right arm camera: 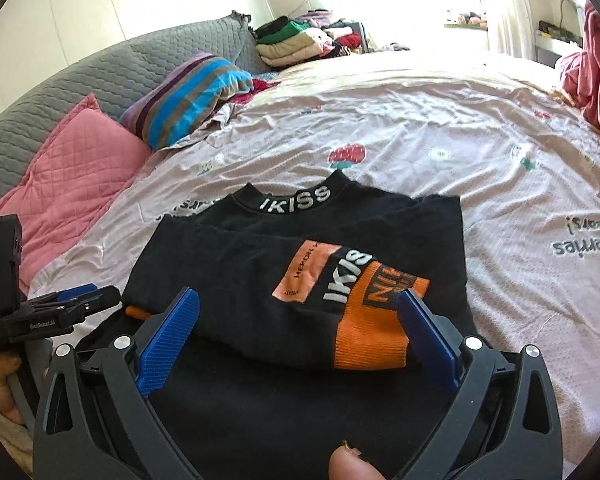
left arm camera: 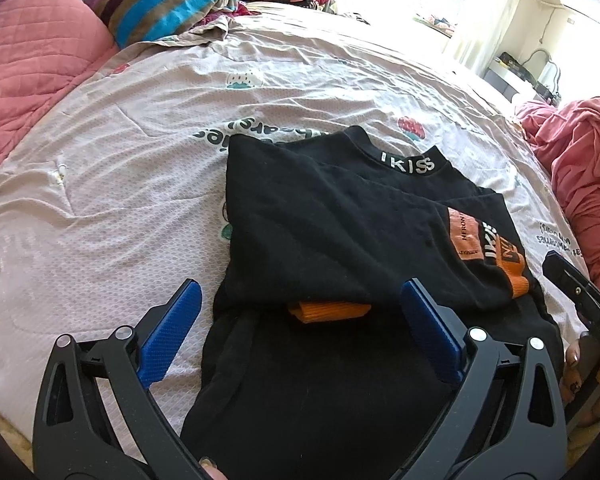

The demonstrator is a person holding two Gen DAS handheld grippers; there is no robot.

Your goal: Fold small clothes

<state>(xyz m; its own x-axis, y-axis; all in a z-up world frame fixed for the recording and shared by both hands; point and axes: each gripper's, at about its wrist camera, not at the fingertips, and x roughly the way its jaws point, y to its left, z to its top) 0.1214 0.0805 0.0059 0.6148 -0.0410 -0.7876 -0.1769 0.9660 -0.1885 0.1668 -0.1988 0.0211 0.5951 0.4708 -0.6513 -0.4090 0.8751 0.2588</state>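
Note:
A black sweater (left arm camera: 320, 220) with "IKISS" on its collar (right arm camera: 296, 202) lies flat on the bed, both sleeves folded across its body. One orange cuff (right arm camera: 372, 340) rests on top; the other orange cuff (left arm camera: 328, 310) peeks out from under a fold. My left gripper (left arm camera: 300, 286) hovers open just above the sweater's near part, nothing between its blue pads (left arm camera: 172, 320). My right gripper (right arm camera: 298, 296) is also open, wide, over the sleeve with the orange cuff, pads clear of the cloth. Each gripper shows at the edge of the other's view: the right gripper (left arm camera: 572, 292), the left gripper (right arm camera: 80, 300).
The bedsheet (left arm camera: 140, 160) is pale with strawberry prints. A pink quilted pillow (left arm camera: 32, 52) and a striped pillow (left arm camera: 168, 0) lie at the far left. Folded clothes (right arm camera: 296, 42) are stacked at the back. A pink garment (left arm camera: 580, 160) is heaped on the right.

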